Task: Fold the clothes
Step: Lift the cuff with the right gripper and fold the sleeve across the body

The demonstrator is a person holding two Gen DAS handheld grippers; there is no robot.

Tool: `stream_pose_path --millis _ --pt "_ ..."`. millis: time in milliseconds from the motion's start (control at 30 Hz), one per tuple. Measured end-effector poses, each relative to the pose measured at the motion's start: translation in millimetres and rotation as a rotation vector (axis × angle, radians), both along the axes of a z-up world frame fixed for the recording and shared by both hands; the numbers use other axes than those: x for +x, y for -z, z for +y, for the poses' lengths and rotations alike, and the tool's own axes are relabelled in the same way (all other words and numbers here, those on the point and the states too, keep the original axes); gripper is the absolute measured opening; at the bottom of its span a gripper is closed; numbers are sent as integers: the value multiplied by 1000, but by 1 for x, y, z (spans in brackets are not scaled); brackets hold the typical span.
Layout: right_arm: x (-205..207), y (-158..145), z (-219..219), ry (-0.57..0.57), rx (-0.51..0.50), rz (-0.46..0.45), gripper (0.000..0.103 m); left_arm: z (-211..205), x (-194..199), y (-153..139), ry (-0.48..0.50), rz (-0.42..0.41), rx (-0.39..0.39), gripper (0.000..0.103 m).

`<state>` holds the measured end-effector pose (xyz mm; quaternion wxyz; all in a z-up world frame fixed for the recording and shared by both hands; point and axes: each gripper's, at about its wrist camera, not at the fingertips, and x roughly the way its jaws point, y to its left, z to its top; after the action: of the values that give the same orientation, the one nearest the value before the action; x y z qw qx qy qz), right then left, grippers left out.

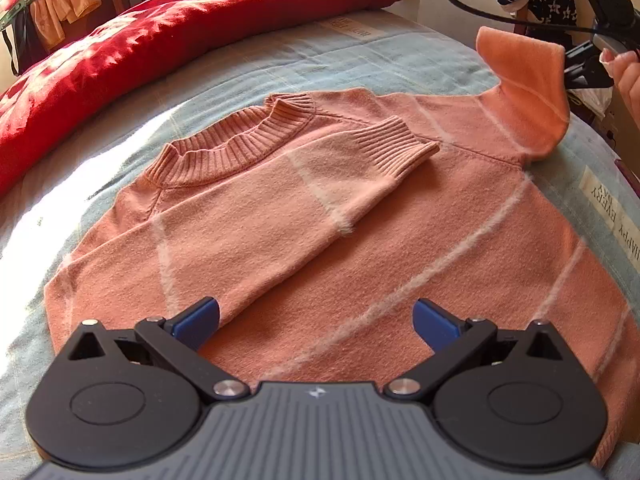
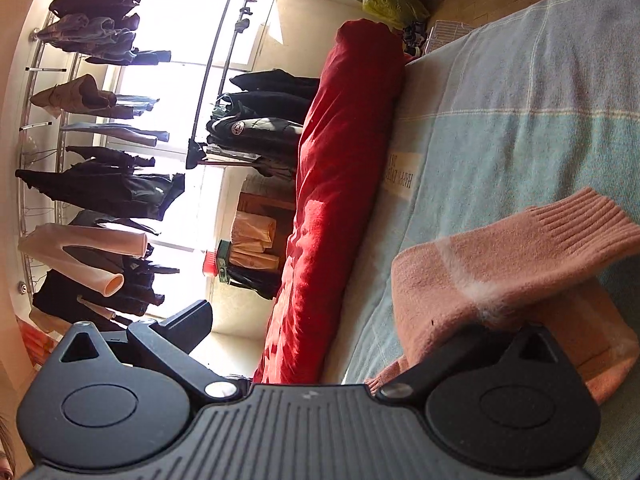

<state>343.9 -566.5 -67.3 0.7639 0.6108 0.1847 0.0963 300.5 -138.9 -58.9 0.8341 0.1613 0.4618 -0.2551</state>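
Observation:
A salmon-pink knit sweater (image 1: 320, 240) with pale stripes lies flat on the bed, ribbed collar (image 1: 240, 140) toward the far side. One sleeve is folded across the chest, its cuff (image 1: 392, 144) beside the collar. My left gripper (image 1: 316, 320) hovers open over the hem with nothing between its blue pads. The other sleeve (image 1: 524, 80) is raised off the bed at the far right, by my right gripper (image 1: 588, 68). In the right wrist view, that sleeve (image 2: 500, 264) drapes over one finger and hides it. The right gripper (image 2: 332, 320) has its jaws spread wide.
A light blue bed cover (image 1: 360, 56) lies under the sweater. A rolled red duvet (image 1: 160, 40) runs along the far side of the bed. A person's hand (image 1: 624, 76) holds the right gripper. Racks of hanging clothes (image 2: 100, 184) stand by the window beyond the bed.

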Motion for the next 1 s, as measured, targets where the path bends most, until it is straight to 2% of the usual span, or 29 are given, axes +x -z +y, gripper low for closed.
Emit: stream_pose_path --millis 167,433,733,1000 --pt "13 -7 40 -56 -12 10 103 27 -5 1 -6 1 18 102" --pt "36 -23 105 -162 -97 2 103 66 -16 3 -41 44 -5 102" --pt "49 -45 151 -238 -151 -39 103 99 -26 8 -82 73 -24 102" --pt "58 -60 194 -325 -283 -59 103 112 -26 9 -107 77 -38 102"
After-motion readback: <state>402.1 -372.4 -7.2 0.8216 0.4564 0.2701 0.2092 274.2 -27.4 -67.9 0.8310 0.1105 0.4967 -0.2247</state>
